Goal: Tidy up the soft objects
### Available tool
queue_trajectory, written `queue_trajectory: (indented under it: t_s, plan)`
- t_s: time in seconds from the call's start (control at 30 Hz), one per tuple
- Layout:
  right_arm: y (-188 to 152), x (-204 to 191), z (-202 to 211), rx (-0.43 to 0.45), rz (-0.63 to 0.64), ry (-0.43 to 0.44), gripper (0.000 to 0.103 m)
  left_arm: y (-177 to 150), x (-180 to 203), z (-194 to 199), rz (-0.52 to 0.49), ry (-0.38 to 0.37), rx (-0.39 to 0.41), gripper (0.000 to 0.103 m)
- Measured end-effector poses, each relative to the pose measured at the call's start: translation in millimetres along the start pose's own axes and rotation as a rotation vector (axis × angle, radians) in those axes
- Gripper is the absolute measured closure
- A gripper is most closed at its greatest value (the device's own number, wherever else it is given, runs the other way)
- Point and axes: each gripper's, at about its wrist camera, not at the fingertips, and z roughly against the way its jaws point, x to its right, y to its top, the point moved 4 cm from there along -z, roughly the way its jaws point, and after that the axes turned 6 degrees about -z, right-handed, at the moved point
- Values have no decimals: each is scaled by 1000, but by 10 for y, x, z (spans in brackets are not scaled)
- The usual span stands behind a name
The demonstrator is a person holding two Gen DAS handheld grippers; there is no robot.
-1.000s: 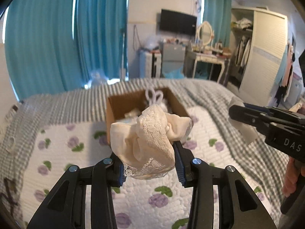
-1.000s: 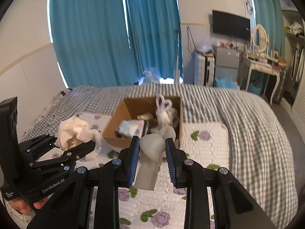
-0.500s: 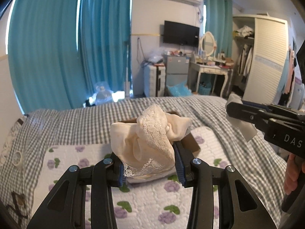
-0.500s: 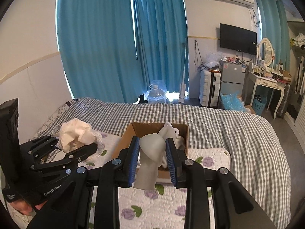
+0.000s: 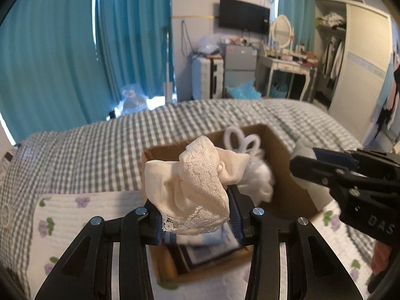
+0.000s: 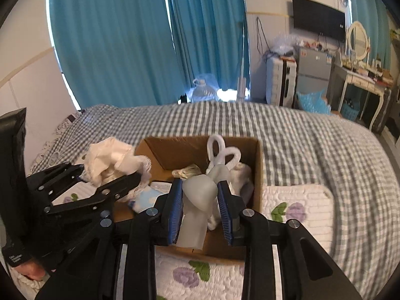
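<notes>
Cardboard box (image 6: 258,165) sits open on the quilted floral pad (image 6: 297,200), which lies on the grey-checked bedspread (image 6: 312,135). We see both grippers at the box, each clamped on a soft item.

Left gripper (image 5: 196,216): jaws closed on a bunched cream lace-trimmed cloth (image 5: 190,185), blue pads pressing it from both sides. Cloth bulges above the fingers, lace edge hanging at the front. In the right wrist view the same cloth (image 6: 112,162) shows at the box's left wall, roughly over its rim.

Right gripper (image 6: 200,200): jaws nearly fully closed on a pale grey sock (image 6: 198,205), pinched at its rounded upper part, the rest hanging down between the fingers. It hangs over the near half of the box. From the left wrist view we only catch this gripper (image 5: 305,160) from the side at the box's right wall, a bit of grey fabric at its tip.

Inside the box: a white fluffy item with two looped ears (image 6: 223,155) near the far right corner, a small tan tuft (image 6: 186,172) mid-box, a light blue patterned piece (image 6: 147,198) at the near left. What that blue piece is, we can't tell.

A bit of the person's hand (image 6: 31,271) shows under the left gripper's handle.
</notes>
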Motion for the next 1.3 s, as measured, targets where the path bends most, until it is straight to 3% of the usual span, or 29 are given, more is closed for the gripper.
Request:
queue_trajectory:
  t_s: [0.23, 0.27, 0.3, 0.37, 0.43, 0.53, 0.73, 1.0, 1.03, 1.07, 1.3]
  plan:
    - [-32, 172, -392, -32, -33, 11, 71, -75, -11, -340, -24, 2, -25, 60]
    - [-30, 182, -408, -29, -39, 17, 70, -91, -7, -365, -28, 1, -32, 52]
    - [-23, 187, -410, -27, -44, 19, 70, -104, -14, -376, -25, 9, -38, 35]
    - [-3, 207, -400, -20, -57, 12, 67, -120, -60, -372, -11, 28, -28, 27]
    - [38, 199, -324, 11, -50, -32, 44, -106, -70, -332, -2, 37, -28, 27]
    - [120, 163, -164, 38, -50, -40, 42, -47, -69, -195, -2, 52, -30, 26]
    - [345, 81, 495, 123, -59, -34, 42, 242, -18, 467, -25, 97, 49, 26]
    - [552, -174, 1851, 285, -29, -39, 41, 620, 133, 1908, -53, 154, 271, 26]
    - [550, -209, 2031, 310, -19, -44, 38, 656, 174, 2147, -53, 163, 308, 23]
    - [543, -244, 2228, 333, -15, -53, 36, 671, 190, 2292, -51, 167, 334, 15]
    - [391, -424, 3323, 486, 16, -35, 4, 632, 332, 3364, -9, 193, 518, 13]
